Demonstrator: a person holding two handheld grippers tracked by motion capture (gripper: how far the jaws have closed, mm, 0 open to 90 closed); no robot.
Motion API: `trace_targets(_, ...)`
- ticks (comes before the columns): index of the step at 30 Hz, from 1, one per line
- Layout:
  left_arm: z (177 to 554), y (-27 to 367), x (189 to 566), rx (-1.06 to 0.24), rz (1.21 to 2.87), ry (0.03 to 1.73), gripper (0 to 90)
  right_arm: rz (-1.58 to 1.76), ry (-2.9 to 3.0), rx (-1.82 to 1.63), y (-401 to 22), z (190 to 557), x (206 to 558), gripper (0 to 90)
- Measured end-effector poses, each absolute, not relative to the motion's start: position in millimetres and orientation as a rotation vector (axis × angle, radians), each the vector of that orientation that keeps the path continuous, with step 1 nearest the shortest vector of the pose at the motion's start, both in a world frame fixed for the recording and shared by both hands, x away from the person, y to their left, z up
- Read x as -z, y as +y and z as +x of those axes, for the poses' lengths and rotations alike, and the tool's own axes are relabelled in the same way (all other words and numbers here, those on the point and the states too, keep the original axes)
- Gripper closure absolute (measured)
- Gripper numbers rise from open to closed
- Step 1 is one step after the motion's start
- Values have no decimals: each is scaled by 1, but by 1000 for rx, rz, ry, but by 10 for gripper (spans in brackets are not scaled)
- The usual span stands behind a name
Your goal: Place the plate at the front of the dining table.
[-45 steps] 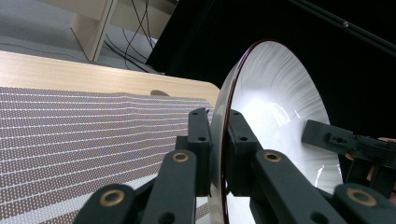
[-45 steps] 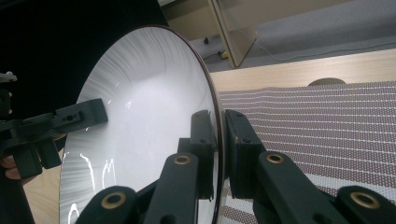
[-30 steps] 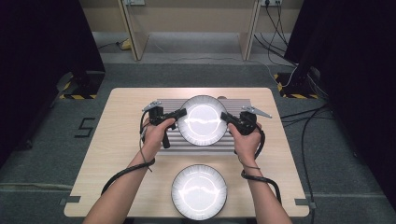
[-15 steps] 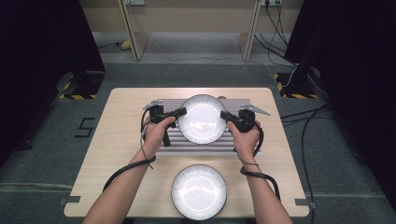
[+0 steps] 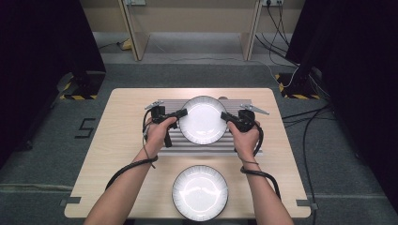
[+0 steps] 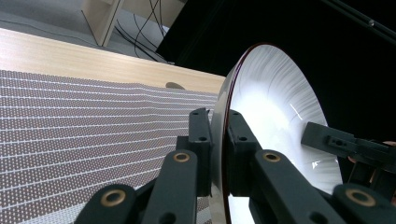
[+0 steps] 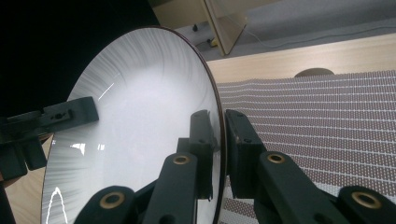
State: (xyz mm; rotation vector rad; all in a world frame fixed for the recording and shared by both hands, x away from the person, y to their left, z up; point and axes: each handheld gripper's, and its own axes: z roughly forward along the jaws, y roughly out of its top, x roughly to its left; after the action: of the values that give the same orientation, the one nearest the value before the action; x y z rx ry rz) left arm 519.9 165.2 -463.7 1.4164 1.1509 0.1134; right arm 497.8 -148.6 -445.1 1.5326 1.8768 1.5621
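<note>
Both tongs clenched on opposite rims of the white plate (image 5: pixel 203 120): left tongs (image 5: pixel 180 113), right tongs (image 5: pixel 225 116); plate level above ribbed rack (image 5: pixel 244 146).

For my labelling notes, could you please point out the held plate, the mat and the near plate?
Held plate (image 5: pixel 202 119), high view, its centre.
Mat (image 5: pixel 197 146), high view, near edge strip.
Near plate (image 5: pixel 200 192), high view, its centre.
</note>
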Motion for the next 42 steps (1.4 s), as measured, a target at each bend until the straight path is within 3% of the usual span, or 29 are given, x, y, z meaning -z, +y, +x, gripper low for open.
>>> trace_targets(42,532,160,489,-63,1451,1266,829,1636,1926,-1427,-146,512,470,814)
